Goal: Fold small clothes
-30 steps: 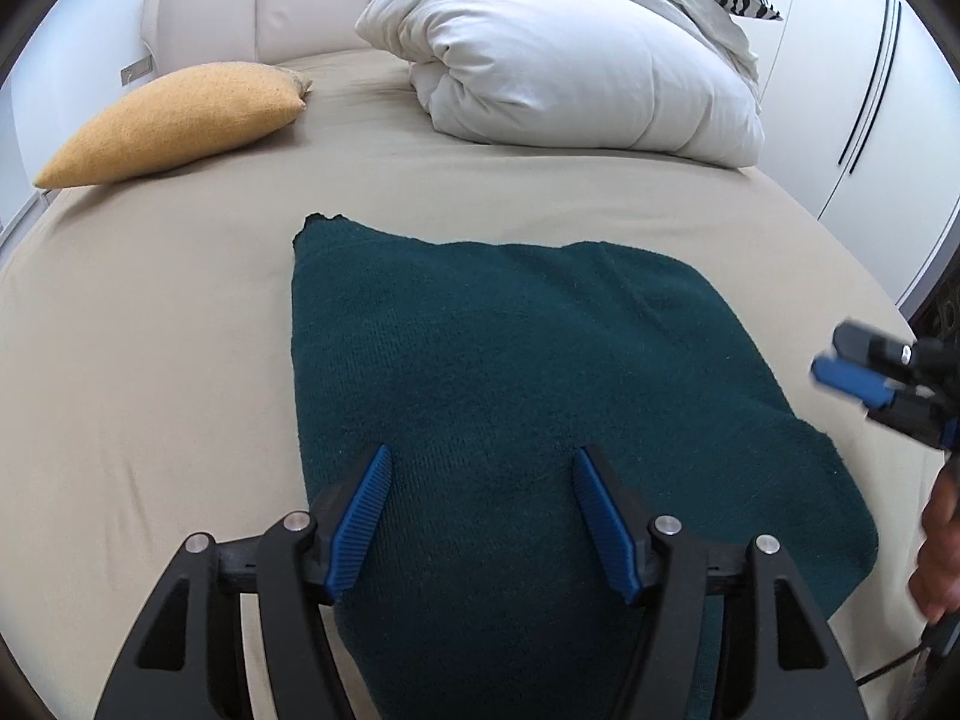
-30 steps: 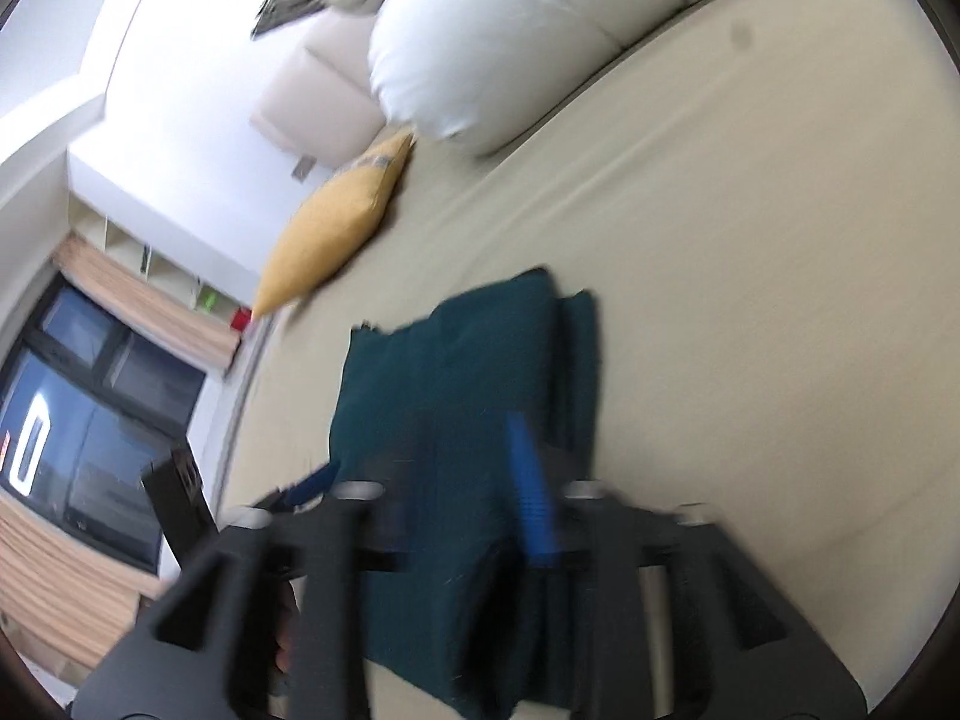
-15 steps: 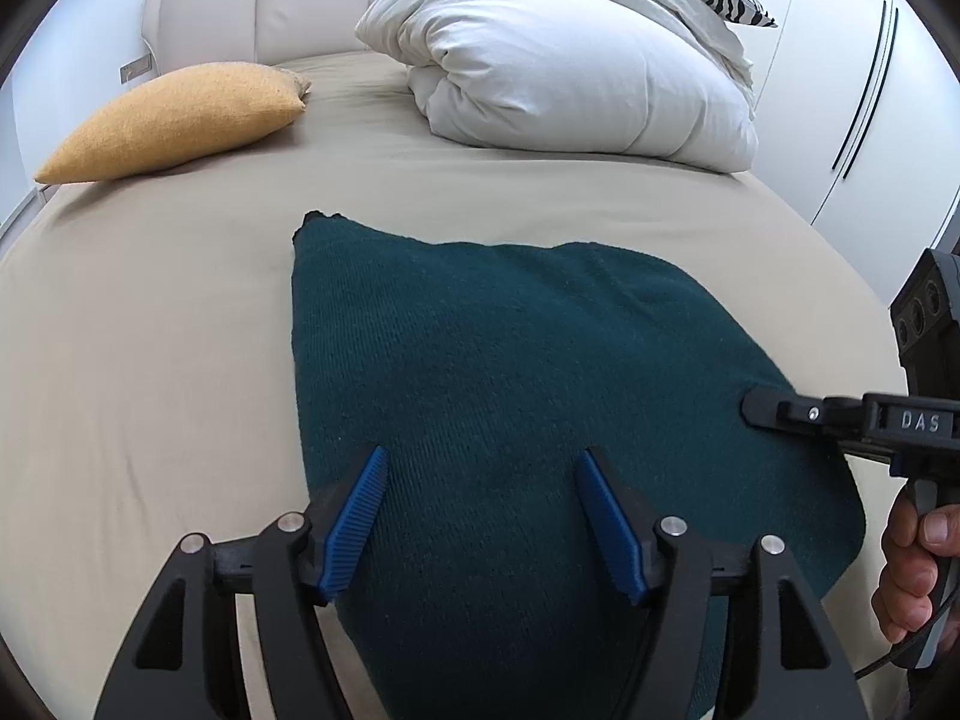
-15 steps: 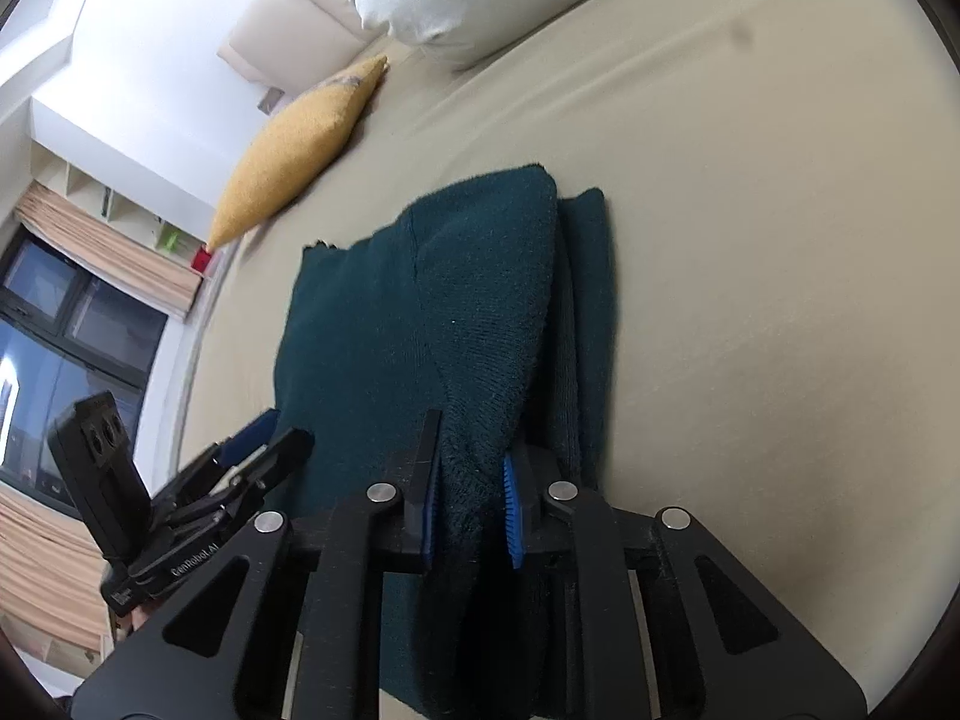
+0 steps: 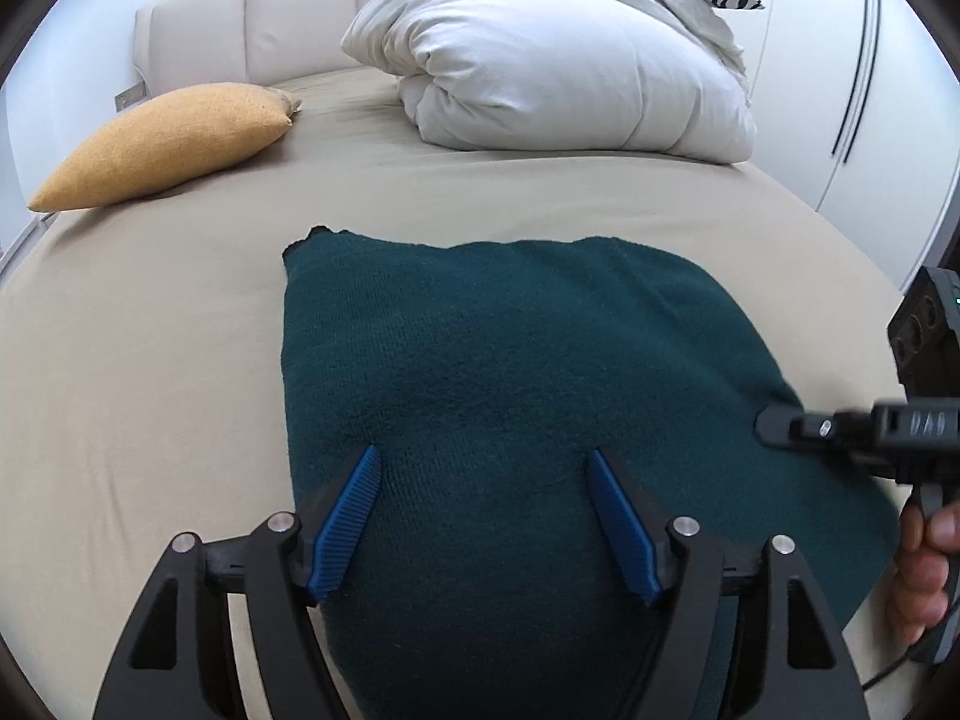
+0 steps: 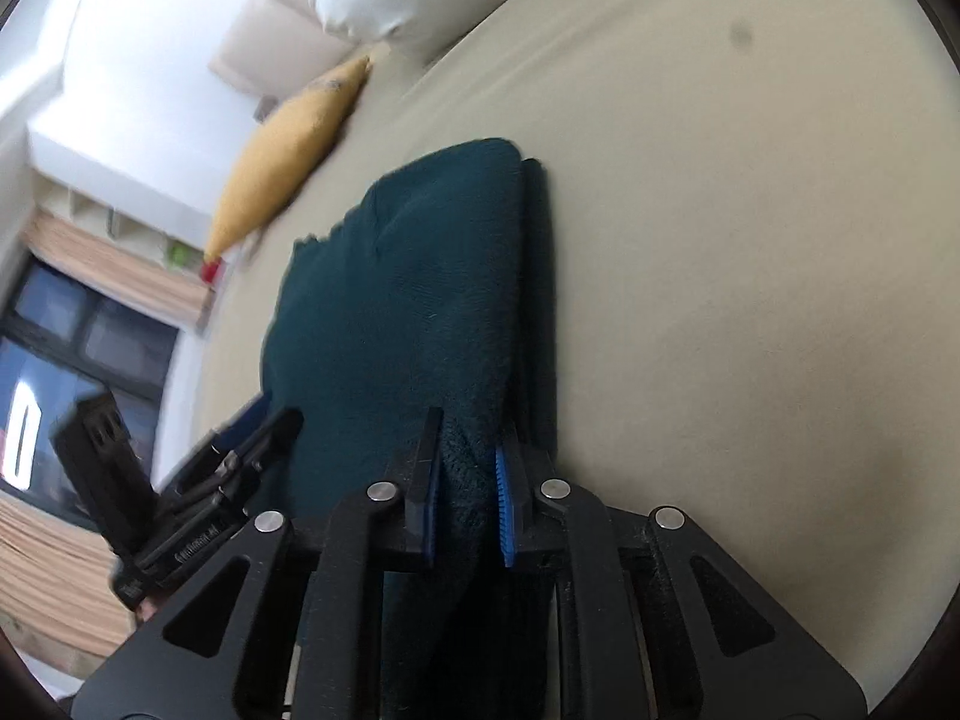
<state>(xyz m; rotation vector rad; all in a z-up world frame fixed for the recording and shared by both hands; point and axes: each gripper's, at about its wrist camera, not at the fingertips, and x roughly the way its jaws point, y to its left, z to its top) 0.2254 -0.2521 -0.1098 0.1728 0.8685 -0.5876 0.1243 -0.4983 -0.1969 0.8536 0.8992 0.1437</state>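
A dark green knitted garment (image 5: 510, 372) lies folded on the beige bed sheet (image 5: 138, 348). My left gripper (image 5: 483, 468) is open, its blue pads wide apart just above the garment's near part. My right gripper (image 6: 467, 450) is shut on the garment's right edge (image 6: 474, 480), with a thick fold pinched between the pads. It shows in the left wrist view (image 5: 774, 423) at the garment's right side. The garment also shows in the right wrist view (image 6: 408, 300), stretching away from the jaws.
A mustard cushion (image 5: 162, 144) lies at the far left of the bed. A white rolled duvet (image 5: 570, 72) with a zebra pillow on it sits at the far middle. White wardrobe doors (image 5: 858, 90) stand on the right. A window (image 6: 54, 372) shows beyond the bed.
My right gripper came in from the right and closed on the garment's right edge. My left gripper stayed open over the near part.
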